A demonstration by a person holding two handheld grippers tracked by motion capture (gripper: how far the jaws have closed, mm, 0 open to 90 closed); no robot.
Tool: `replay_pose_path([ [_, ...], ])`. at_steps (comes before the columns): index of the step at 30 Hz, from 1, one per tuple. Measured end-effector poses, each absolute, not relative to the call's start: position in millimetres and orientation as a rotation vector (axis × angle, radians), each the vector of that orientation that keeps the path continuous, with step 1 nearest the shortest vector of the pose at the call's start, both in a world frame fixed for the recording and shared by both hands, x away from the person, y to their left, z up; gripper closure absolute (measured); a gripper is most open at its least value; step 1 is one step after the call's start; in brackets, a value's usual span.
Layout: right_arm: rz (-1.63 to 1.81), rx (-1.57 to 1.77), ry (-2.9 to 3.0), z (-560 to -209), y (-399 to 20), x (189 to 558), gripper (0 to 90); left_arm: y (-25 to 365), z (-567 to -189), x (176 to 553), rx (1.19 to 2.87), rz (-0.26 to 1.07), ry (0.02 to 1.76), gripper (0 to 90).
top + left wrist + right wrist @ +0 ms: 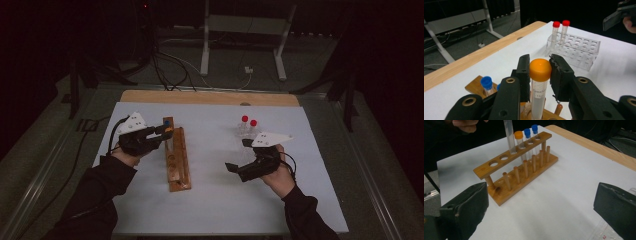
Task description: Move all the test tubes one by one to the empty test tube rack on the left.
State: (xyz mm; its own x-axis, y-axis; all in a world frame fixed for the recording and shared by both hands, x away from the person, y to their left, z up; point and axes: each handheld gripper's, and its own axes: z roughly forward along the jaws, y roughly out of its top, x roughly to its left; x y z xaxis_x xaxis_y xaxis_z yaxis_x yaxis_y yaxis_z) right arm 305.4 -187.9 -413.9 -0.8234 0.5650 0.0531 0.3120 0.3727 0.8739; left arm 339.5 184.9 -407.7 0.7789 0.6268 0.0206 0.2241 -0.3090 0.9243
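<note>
Left gripper (540,75) clamped on orange-capped tube (539,87), centre frame, lowered into wooden rack (516,170). Right gripper (539,207) wide open, empty. Risk: off-axis descent, tube base catching hole rim, jamming or tipping rack.

- wooden rack (177,159) left on table (215,200), plastic rack (576,50) right
- 2 capped tubes (560,33) in plastic rack's far end
- held tube (539,85) seemingly in wooden rack
</note>
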Motion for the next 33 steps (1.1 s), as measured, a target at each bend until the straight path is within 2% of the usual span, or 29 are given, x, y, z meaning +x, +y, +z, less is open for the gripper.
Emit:
replay_pose_path([
  [19, 1.445, 0.781, 2.378, -415, -193, 305, 0.0, 184, -450, 336, 1.925, 0.459, 0.704, 71.7],
  [33, 1.443, 0.778, 2.387, -415, -192, 305, 0.0, 184, -453, 335, 1.945, 0.450, 0.699, 71.2],
])
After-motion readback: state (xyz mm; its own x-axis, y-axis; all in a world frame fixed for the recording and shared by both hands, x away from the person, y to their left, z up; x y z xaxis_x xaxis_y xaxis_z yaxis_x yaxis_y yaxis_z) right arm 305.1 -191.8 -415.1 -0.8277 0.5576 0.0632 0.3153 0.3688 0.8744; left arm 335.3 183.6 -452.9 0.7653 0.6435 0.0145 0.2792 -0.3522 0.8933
